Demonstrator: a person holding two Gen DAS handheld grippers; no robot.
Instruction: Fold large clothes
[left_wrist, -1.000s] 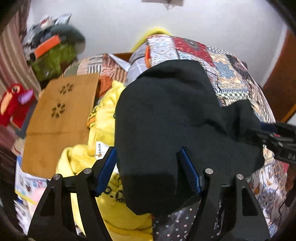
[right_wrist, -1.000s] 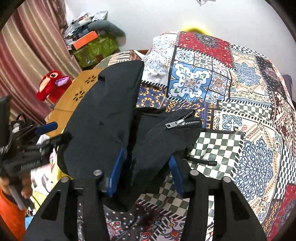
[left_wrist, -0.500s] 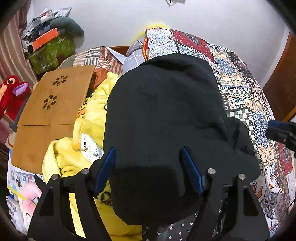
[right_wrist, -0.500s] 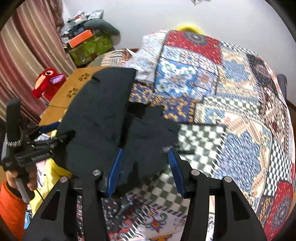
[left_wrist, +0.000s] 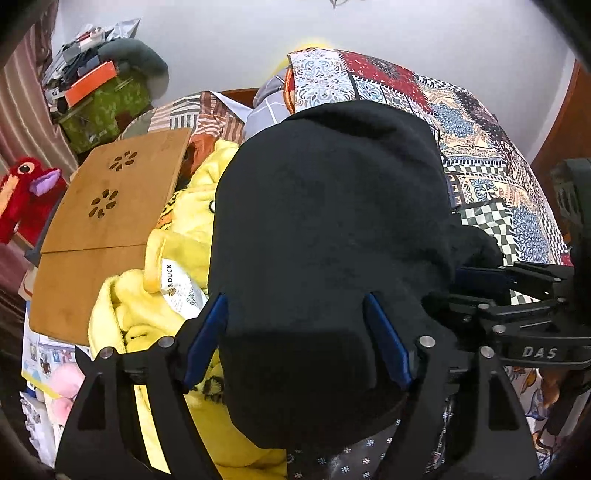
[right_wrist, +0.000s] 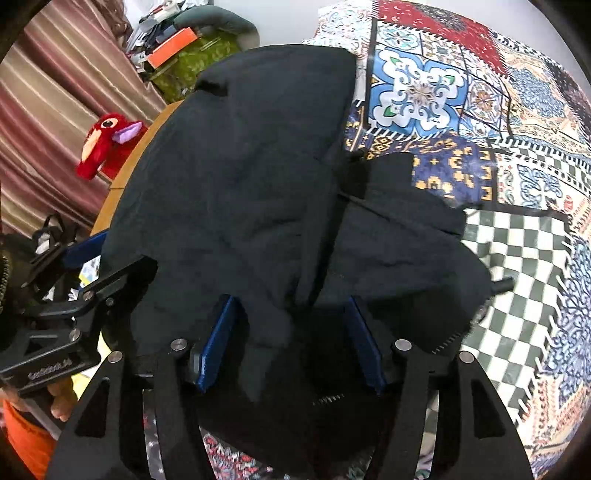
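Across a patchwork bedspread (right_wrist: 436, 88): black garment (left_wrist: 328, 229), folded into a broad dark slab, lying flat with a smaller flap spread toward the checkered patch (right_wrist: 517, 258). Beside the garment's left edge: yellow fleece clothing (left_wrist: 184, 236) with a white printed label, then a wooden lap board (left_wrist: 107, 229) with flower-shaped cut-outs. Beyond the board: red plush toy (right_wrist: 105, 142), striped curtain (right_wrist: 48, 122), green box (left_wrist: 103, 110) under a heap of clutter.

Left gripper (left_wrist: 295, 336): low over the garment's near end, blue pads set wide on either side of the cloth, jaws just widened, no visible pinch on the fabric. Right gripper (right_wrist: 291, 339): low over the fold where slab and flap meet, jaws just spread further, dark cloth bunched between the pads (right_wrist: 218, 343) but not squeezed. Each gripper visible at the edge of the other's view, on opposite sides of the garment. Bare fingers (right_wrist: 62, 398) and an orange sleeve (right_wrist: 26, 439) behind the left gripper's handle.
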